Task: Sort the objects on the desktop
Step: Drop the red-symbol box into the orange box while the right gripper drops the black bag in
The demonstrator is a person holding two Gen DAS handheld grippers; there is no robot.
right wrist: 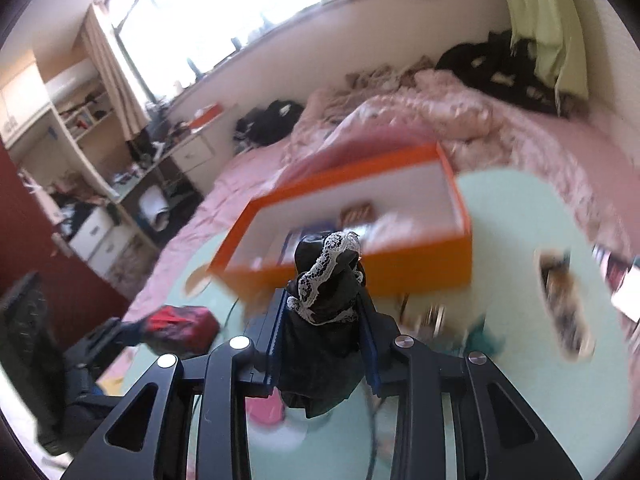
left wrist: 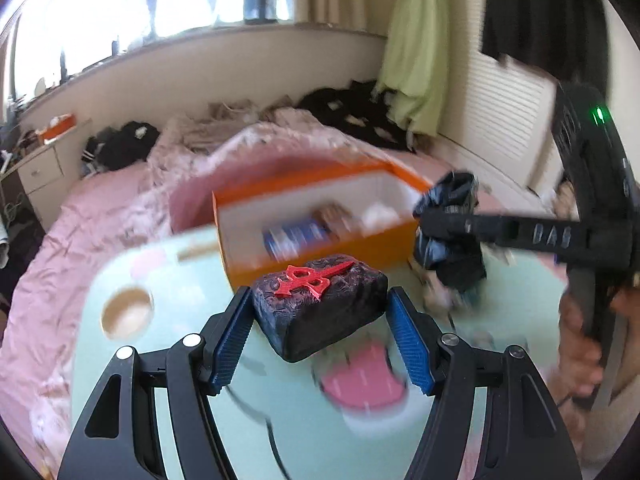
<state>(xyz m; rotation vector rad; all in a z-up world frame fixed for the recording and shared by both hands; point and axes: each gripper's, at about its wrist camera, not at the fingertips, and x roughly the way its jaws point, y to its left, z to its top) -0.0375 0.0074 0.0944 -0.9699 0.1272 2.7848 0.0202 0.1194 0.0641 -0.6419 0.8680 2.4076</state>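
My left gripper (left wrist: 320, 320) is shut on a dark block with a red emblem (left wrist: 320, 304), held above the mint-green table (left wrist: 168, 360) just in front of the orange box (left wrist: 316, 220). My right gripper (right wrist: 324, 320) is shut on a black cloth with white lace trim (right wrist: 326, 292), also held above the table (right wrist: 508, 208) near the front wall of the orange box (right wrist: 420, 272). The right gripper and its cloth show in the left wrist view (left wrist: 448, 236) at the box's right end. The left gripper's block shows in the right wrist view (right wrist: 180, 328) at lower left. The box holds several blurred items.
A round cup hole (left wrist: 126, 314) is in the table at left. A pink printed shape (left wrist: 360, 384) lies on the table. A patterned oblong item (right wrist: 564, 308) and small clutter (right wrist: 432, 316) lie right of the box. A pink bed (left wrist: 100, 216) surrounds the table.
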